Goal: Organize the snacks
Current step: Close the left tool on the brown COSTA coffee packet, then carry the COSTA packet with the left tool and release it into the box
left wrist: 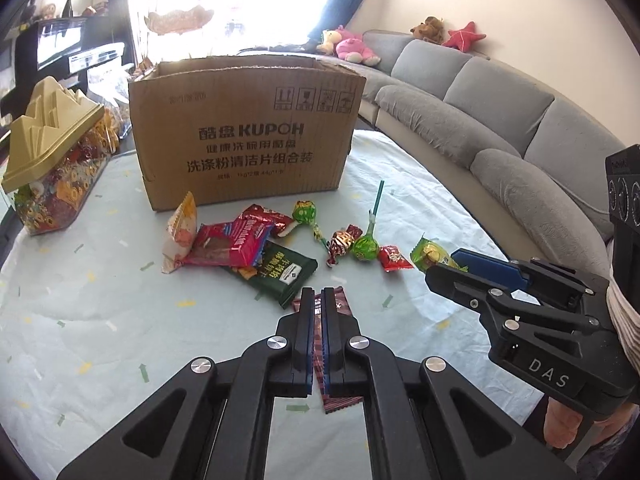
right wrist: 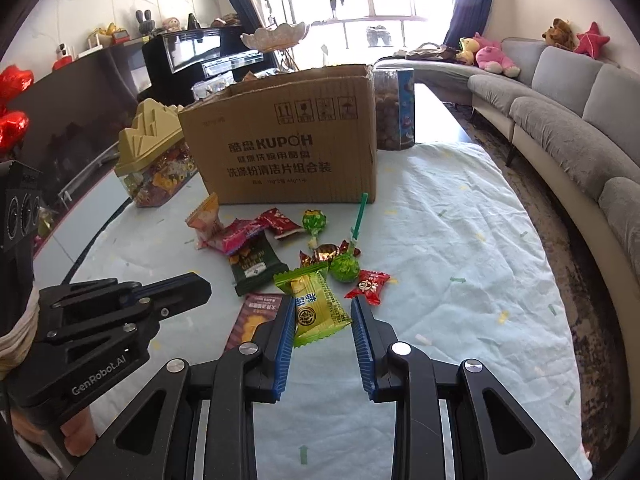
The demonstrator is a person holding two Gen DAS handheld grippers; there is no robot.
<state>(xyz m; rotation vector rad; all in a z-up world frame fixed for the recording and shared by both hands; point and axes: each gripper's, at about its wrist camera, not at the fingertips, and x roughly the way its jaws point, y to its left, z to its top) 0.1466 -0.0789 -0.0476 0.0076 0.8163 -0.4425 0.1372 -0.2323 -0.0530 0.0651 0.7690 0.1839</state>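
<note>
My left gripper (left wrist: pixel 318 294) is shut on a dark maroon snack packet (left wrist: pixel 334 392), pinched edge-on between its blue pads. My right gripper (right wrist: pixel 322 304) is shut on a green-and-yellow packet (right wrist: pixel 316 308), held above the cloth; the left wrist view shows that gripper (left wrist: pixel 444 268) at the right. An open cardboard box (left wrist: pixel 248 132) stands behind a pile of loose snacks: red packets (left wrist: pixel 236 244), a dark green packet (left wrist: pixel 280 276), two green lollipops (left wrist: pixel 365 248) and small wrapped sweets (left wrist: pixel 394 258). The left gripper (right wrist: pixel 204 286) sits at the left of the right wrist view.
A clear candy jar with a gold lid (left wrist: pixel 52 160) stands left of the box. A clear tub (right wrist: pixel 394 112) stands behind the box's right corner. A grey sofa (left wrist: pixel 520 120) curves along the right of the cloth-covered table (right wrist: pixel 460 260). A black piano (right wrist: pixel 180 56) is behind.
</note>
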